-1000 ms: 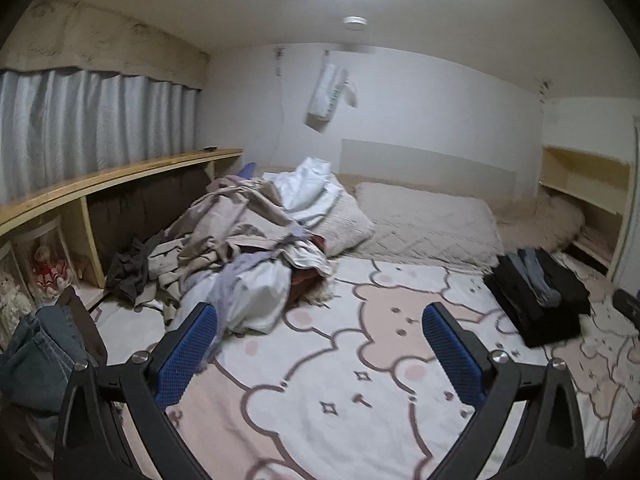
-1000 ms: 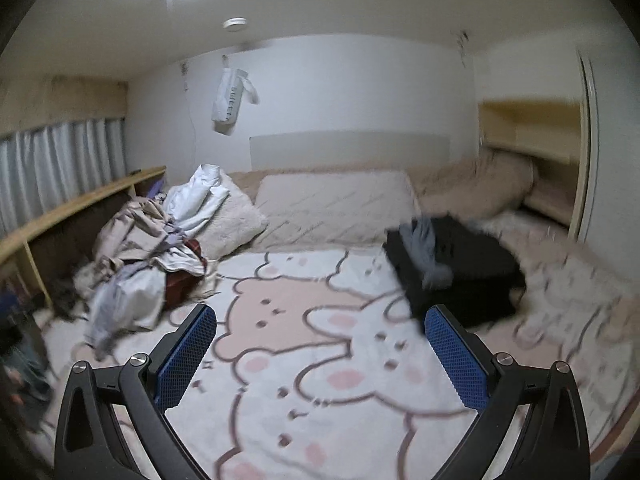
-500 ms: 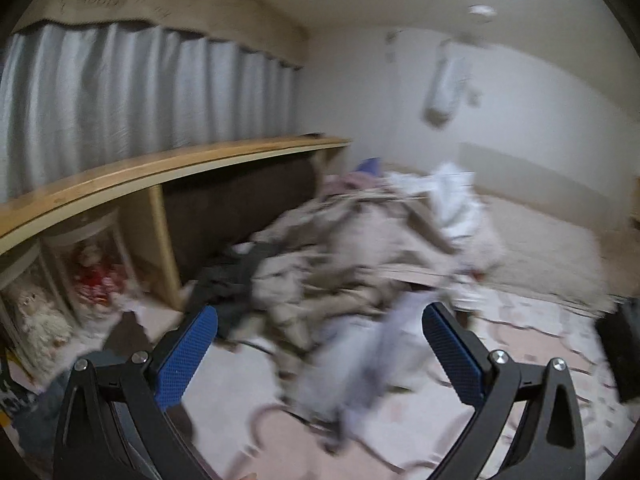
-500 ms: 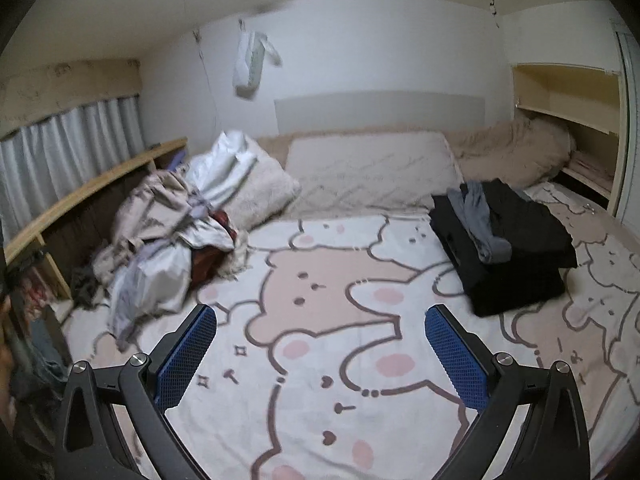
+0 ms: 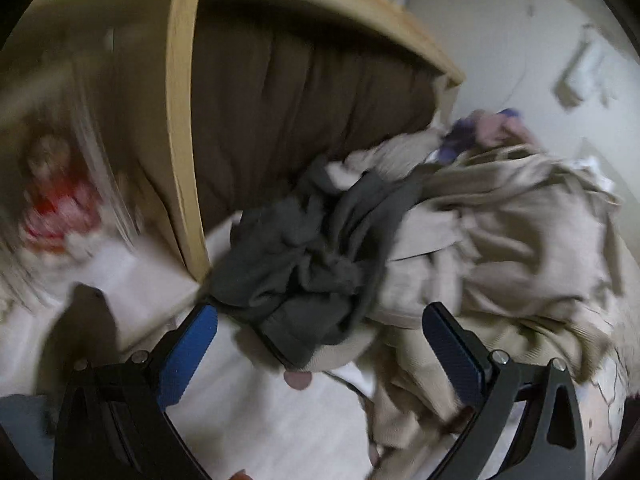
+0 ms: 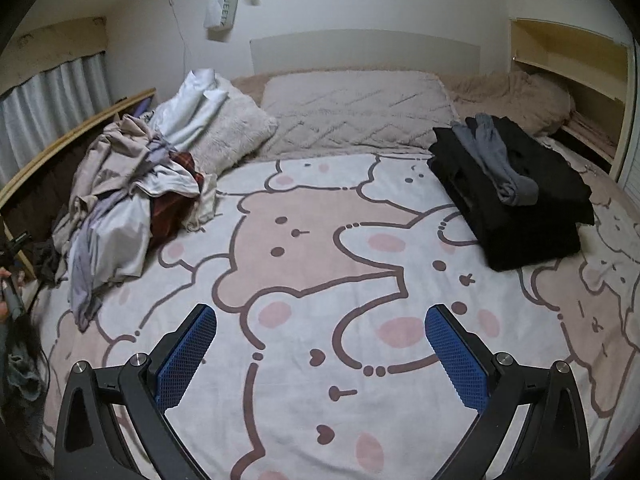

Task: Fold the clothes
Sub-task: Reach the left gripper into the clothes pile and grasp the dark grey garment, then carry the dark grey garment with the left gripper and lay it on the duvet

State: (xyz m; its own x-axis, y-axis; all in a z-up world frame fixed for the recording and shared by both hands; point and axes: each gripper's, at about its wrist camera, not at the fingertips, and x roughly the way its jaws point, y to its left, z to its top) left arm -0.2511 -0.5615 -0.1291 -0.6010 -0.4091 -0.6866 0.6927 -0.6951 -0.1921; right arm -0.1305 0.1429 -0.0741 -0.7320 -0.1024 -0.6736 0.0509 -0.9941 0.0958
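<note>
A pile of unfolded clothes (image 6: pixel 132 184) lies at the left side of the bed. In the left wrist view a crumpled dark grey garment (image 5: pixel 304 256) sits at its near edge, against beige clothes (image 5: pixel 520 232). My left gripper (image 5: pixel 320 344) is open and empty, just in front of the grey garment. My right gripper (image 6: pixel 320 344) is open and empty above the cartoon-print bed cover (image 6: pixel 320 264). A stack of folded black clothes (image 6: pixel 516 208) with a grey piece (image 6: pixel 496 164) on top lies at the right.
A wooden shelf unit (image 5: pixel 184 128) with a brown panel stands left of the pile, dolls (image 5: pixel 56 208) in its compartment. Pillows (image 6: pixel 352 108) lie at the head of the bed. A wall shelf (image 6: pixel 568 64) is at the right.
My left gripper has swung left and down, close to the dark grey garment at the pile's edge. My right gripper has dropped slightly toward the bed cover. Both stay open.
</note>
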